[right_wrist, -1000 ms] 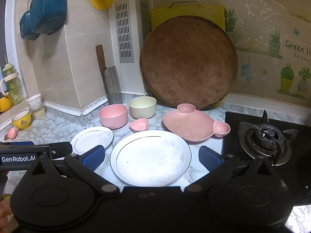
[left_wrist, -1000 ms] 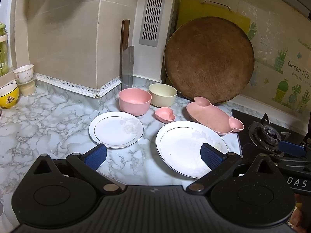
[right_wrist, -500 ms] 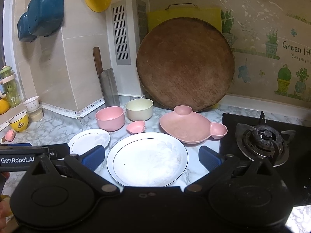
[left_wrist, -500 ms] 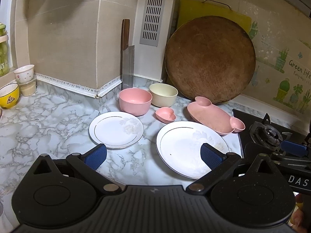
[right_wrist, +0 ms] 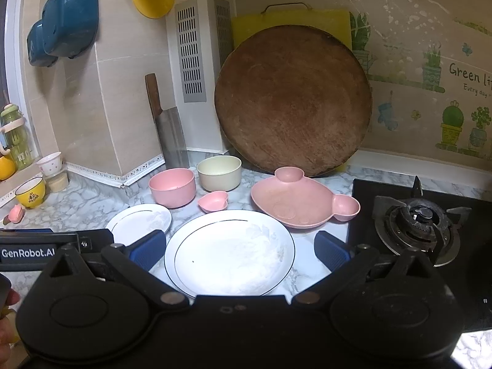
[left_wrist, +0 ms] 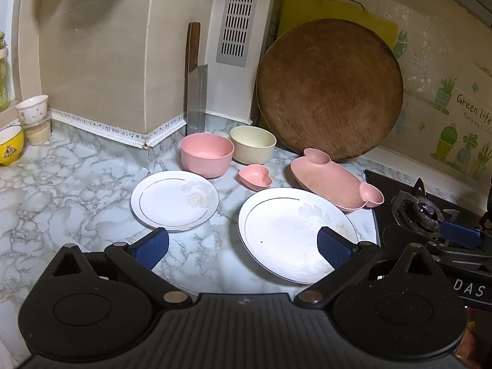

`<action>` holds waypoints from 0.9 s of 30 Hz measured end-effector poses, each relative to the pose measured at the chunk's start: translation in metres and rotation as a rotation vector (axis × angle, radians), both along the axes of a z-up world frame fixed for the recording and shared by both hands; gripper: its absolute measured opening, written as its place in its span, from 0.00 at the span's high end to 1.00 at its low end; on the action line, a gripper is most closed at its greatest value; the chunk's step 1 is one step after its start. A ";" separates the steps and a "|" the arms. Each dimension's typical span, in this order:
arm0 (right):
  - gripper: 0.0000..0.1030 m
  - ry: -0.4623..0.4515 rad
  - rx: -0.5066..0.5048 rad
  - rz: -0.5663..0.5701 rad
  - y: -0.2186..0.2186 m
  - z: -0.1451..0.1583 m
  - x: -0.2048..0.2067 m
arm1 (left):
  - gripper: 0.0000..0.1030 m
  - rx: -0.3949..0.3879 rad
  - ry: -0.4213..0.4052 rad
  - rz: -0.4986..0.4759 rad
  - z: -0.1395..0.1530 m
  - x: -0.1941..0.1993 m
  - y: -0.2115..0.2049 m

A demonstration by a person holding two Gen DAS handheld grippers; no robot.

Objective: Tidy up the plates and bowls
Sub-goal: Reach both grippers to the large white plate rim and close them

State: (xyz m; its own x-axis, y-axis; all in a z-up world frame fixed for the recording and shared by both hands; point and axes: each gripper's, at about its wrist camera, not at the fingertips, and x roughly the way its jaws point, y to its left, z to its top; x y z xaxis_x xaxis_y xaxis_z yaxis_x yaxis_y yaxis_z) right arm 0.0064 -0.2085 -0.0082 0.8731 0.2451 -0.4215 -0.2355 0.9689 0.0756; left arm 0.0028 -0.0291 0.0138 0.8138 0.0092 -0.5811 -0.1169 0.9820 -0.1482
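Nothing is stacked yet; I judge this as the very beginning, the approach before a first pick.

The left gripper [left_wrist: 243,244] is wide open and holds nothing. It hangs above the marble counter [left_wrist: 77,178], with the small white plate [left_wrist: 174,200] just beyond its left finger and the large white plate [left_wrist: 295,233] under its right finger. The right gripper [right_wrist: 240,250] is also spread wide and empty, and the large white plate [right_wrist: 229,252] lies between its two fingers, near the camera.

Farther back stand the pink bowl [right_wrist: 172,187] and the cream bowl [right_wrist: 219,172], close beside each other. The small heart-shaped dish [right_wrist: 213,201] sits in front of them, and the pink divided dish [right_wrist: 295,203] lies to the right, near the gas stove [right_wrist: 415,215]. A round wooden board [right_wrist: 292,101] leans on the far wall.

The next move probably calls for one gripper to go low and take the small plate by its rim, then set it on the large one. The rims are thin and lie flat on the counter, so a finger must slide under carefully.
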 end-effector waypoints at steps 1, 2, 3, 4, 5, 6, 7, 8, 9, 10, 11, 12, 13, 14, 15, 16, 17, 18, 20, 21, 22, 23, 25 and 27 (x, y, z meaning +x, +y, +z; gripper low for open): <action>0.00 -0.002 -0.003 0.003 0.000 -0.001 0.001 | 0.00 0.000 0.002 0.002 -0.001 0.002 0.000; 0.00 -0.002 -0.007 0.003 0.001 -0.002 0.003 | 0.00 0.000 0.002 0.001 -0.003 0.005 0.000; 0.00 -0.002 -0.010 0.004 0.002 -0.003 0.005 | 0.00 0.006 0.005 0.005 -0.004 0.008 0.001; 0.00 -0.001 -0.015 0.004 0.003 -0.003 0.007 | 0.00 0.013 0.007 0.013 -0.005 0.011 0.001; 0.00 0.000 -0.026 0.005 0.005 -0.004 0.010 | 0.00 0.022 0.005 0.014 -0.007 0.014 0.002; 0.00 -0.002 -0.034 0.003 0.007 -0.005 0.012 | 0.00 0.030 0.003 0.006 -0.009 0.018 0.003; 0.00 -0.007 -0.039 -0.004 0.008 -0.007 0.014 | 0.00 0.036 0.007 -0.001 -0.012 0.023 0.004; 0.00 -0.007 -0.043 -0.008 0.010 -0.009 0.018 | 0.00 0.037 0.014 -0.012 -0.016 0.028 0.006; 0.00 0.001 -0.054 -0.003 0.012 -0.012 0.023 | 0.00 0.032 0.019 -0.030 -0.020 0.033 0.008; 0.00 0.011 -0.064 -0.002 0.013 -0.016 0.028 | 0.00 0.027 0.023 -0.046 -0.025 0.038 0.010; 0.00 0.015 -0.069 -0.003 0.013 -0.020 0.033 | 0.00 0.021 0.034 -0.056 -0.029 0.044 0.013; 0.00 0.021 -0.079 -0.010 0.014 -0.024 0.038 | 0.00 0.012 0.048 -0.067 -0.033 0.050 0.014; 0.00 0.041 -0.096 -0.028 0.015 -0.028 0.046 | 0.00 0.006 0.056 -0.080 -0.038 0.057 0.016; 0.00 0.063 -0.101 -0.044 0.014 -0.032 0.052 | 0.00 0.010 0.058 -0.090 -0.042 0.063 0.017; 0.00 0.077 -0.098 -0.057 0.013 -0.036 0.059 | 0.00 0.021 0.061 -0.095 -0.047 0.070 0.018; 0.01 0.096 -0.100 -0.064 0.012 -0.041 0.068 | 0.00 0.030 0.069 -0.098 -0.052 0.077 0.019; 0.02 0.118 -0.102 -0.061 0.011 -0.046 0.075 | 0.00 0.030 0.079 -0.103 -0.057 0.086 0.019; 0.03 0.138 -0.096 -0.058 0.010 -0.050 0.083 | 0.00 0.020 0.088 -0.113 -0.062 0.093 0.021; 0.05 0.176 -0.095 -0.086 0.006 -0.059 0.099 | 0.01 0.009 0.104 -0.139 -0.073 0.109 0.023; 0.06 0.195 -0.090 -0.099 0.004 -0.063 0.106 | 0.01 0.012 0.114 -0.143 -0.078 0.116 0.023; 0.07 0.219 -0.081 -0.119 0.002 -0.068 0.113 | 0.01 0.016 0.124 -0.141 -0.083 0.123 0.024; 0.09 0.240 -0.066 -0.133 -0.002 -0.072 0.120 | 0.03 0.023 0.132 -0.138 -0.088 0.130 0.025; 0.15 0.290 -0.051 -0.137 -0.006 -0.080 0.131 | 0.09 0.031 0.156 -0.141 -0.095 0.140 0.026; 0.23 0.332 -0.038 -0.132 -0.008 -0.087 0.140 | 0.14 0.016 0.177 -0.153 -0.101 0.149 0.026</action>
